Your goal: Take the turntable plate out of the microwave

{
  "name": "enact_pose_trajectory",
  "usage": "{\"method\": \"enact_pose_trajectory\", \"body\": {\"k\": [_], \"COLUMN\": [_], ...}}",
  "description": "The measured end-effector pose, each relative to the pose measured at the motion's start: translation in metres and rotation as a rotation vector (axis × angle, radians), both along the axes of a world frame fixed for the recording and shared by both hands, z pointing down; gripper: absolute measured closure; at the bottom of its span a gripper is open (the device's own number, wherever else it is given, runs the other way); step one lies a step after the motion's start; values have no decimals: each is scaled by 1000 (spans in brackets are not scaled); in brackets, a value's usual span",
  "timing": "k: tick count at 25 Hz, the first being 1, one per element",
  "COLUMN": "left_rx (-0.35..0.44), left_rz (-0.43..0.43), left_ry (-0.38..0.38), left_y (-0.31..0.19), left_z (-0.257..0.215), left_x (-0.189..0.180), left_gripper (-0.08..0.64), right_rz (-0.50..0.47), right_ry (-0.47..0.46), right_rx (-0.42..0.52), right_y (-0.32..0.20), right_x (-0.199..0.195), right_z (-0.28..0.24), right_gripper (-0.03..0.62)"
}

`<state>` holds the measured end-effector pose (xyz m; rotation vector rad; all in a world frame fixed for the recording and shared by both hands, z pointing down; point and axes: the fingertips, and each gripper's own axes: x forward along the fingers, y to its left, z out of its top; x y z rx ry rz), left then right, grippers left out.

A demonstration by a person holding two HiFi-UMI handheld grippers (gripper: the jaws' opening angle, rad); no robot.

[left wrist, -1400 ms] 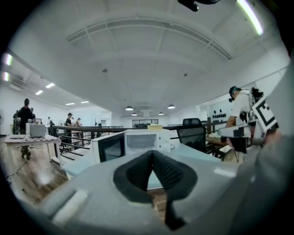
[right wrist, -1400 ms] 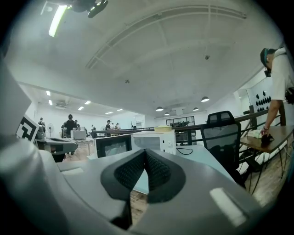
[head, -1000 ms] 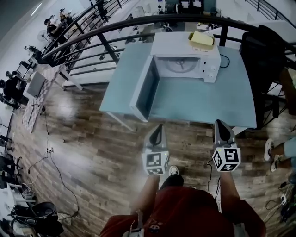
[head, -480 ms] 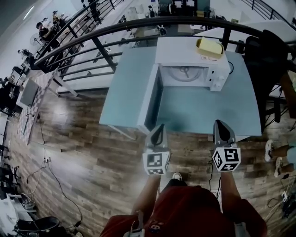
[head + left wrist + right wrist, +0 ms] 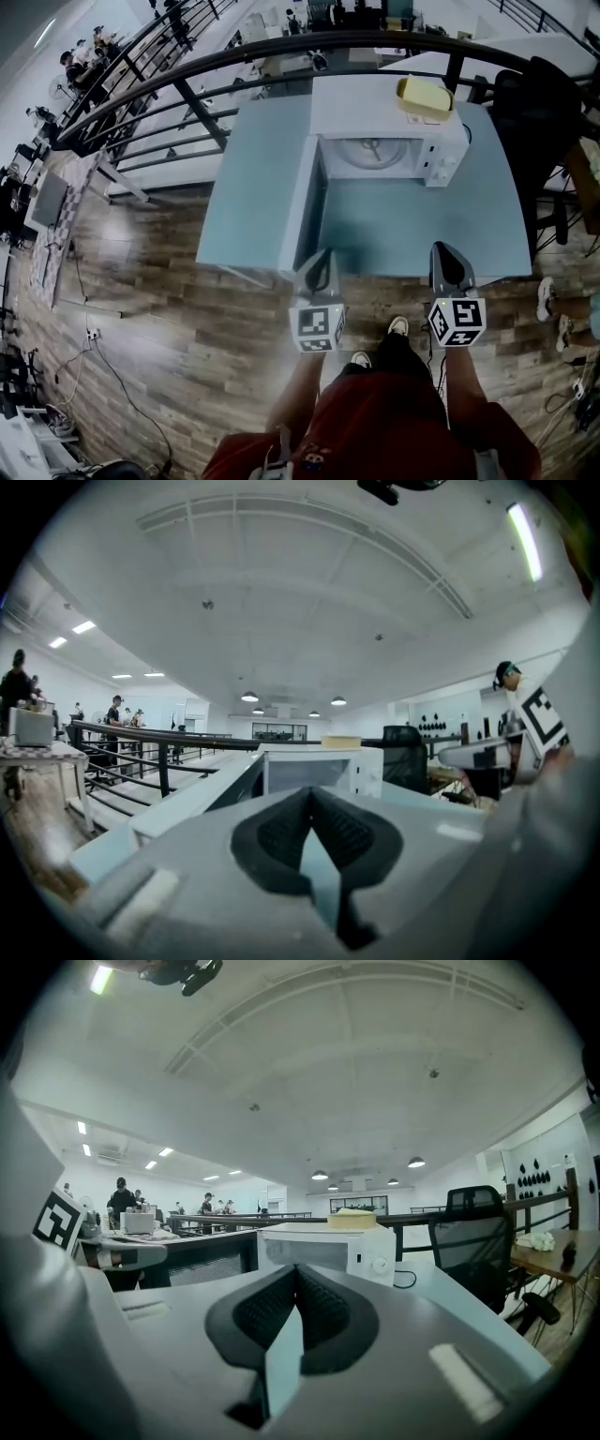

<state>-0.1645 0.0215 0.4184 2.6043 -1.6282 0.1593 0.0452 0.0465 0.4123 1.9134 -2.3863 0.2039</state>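
Wood-plank flooring (image 5: pixel 187 309) spreads beneath you, and your two forearms reach forward side by side from your red shirt (image 5: pixel 375 422). You hold the left gripper (image 5: pixel 325 255) and the right gripper (image 5: pixel 441 248) roughly level and well apart. Both are aimed at the pale blue table (image 5: pixel 422 234), with their tips at its near edge. Each gripper's jaws are closed, the dark ribbed pads (image 5: pixel 281 836) meeting at their tips with nothing between them.

Your left gripper's tip sits just beside the free end of the open door (image 5: pixel 305 211) of the boxy white microwave (image 5: pixel 375 98). That door swings out toward you on the left. The microwave itself stands at the table's far edge with a yellow block (image 5: pixel 424 96) on top.

The round glass turntable plate (image 5: pixel 373 150) lies inside the cavity. Only part of it shows in the head view, and neither gripper view lets you make it out. Behind runs a black metal railing (image 5: pixel 281 52). At the right edge, someone's shoes (image 5: pixel 546 300) show, the rest of that person cut off.
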Motion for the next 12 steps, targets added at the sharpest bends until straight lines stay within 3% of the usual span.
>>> {"method": "enact_pose_trajectory", "body": {"k": [12], "left_rx": [10], "left_rz": [-24], "left_ry": [-18], "left_y": [-79], "left_z": [-1], "left_x": [47], "left_gripper": [560], "right_rz": [-32], "right_ry": [-29], "right_rx": [22], "right_y": [-86], "right_x": [41], "right_z": [1], "right_gripper": [592]}}
